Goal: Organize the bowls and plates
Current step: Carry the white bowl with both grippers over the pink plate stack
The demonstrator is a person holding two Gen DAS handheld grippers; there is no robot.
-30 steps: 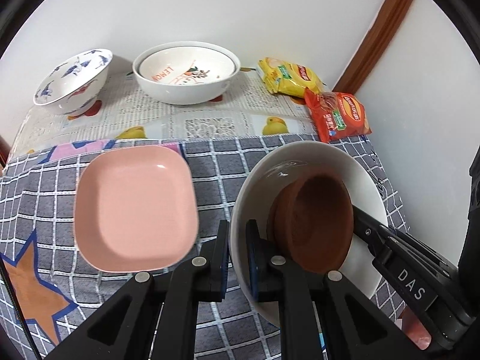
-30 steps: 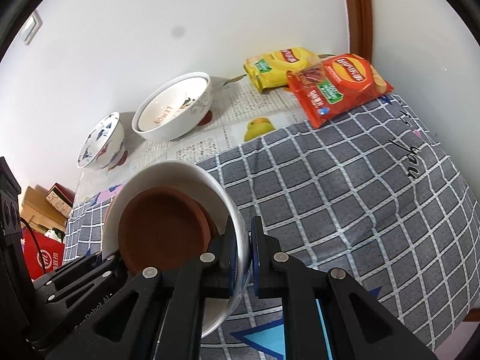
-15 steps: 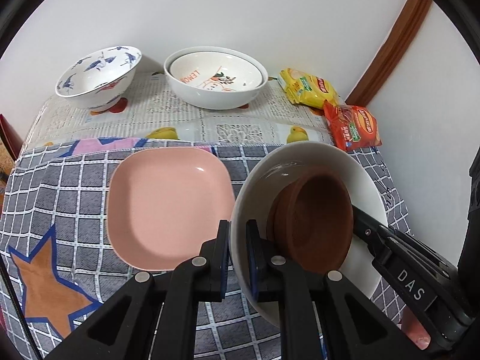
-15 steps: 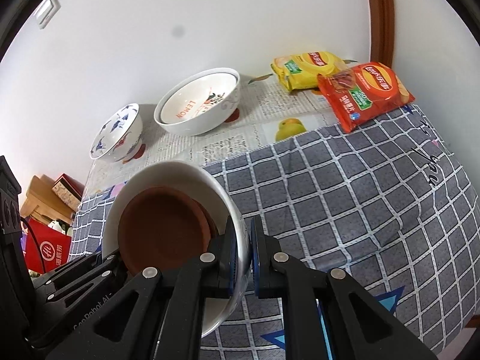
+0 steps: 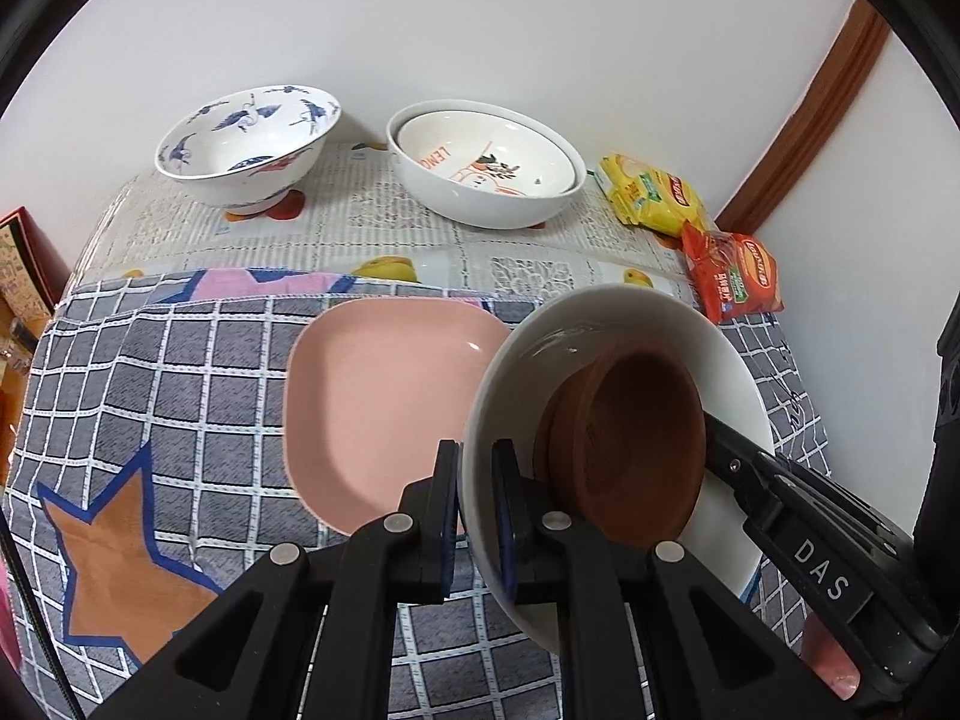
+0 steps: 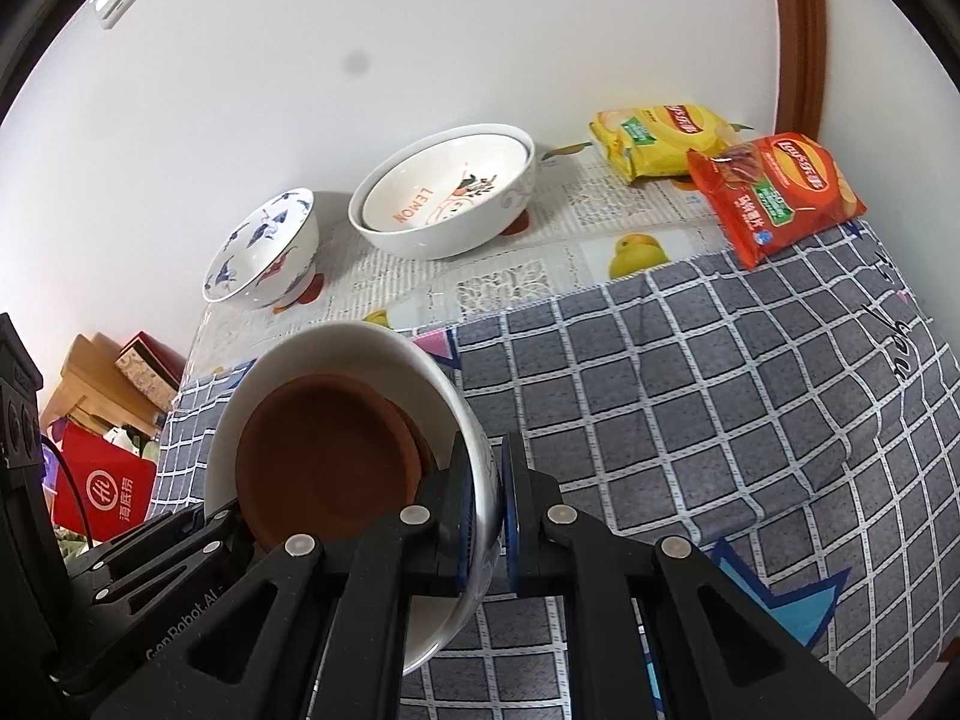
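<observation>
Item: white bowl [image 5: 612, 360] with brown dish [image 5: 630, 438] inside, carried by two claws across the bench.

Left claw [image 5: 477, 516] and right claw [image 6: 492, 516], both pinching opposite rims of the bowl, have carried it sideways with the grip unchanged. Pink plate [image 5: 384, 402], earlier off to the left claw's left, now sits just beside and ahead of it; likely the landing spot. Beyond: blue-patterned bowl [image 5: 246, 144], nested lemon bowls [image 5: 486, 171], snack packets [image 5: 732, 276], all now seen further right.
</observation>
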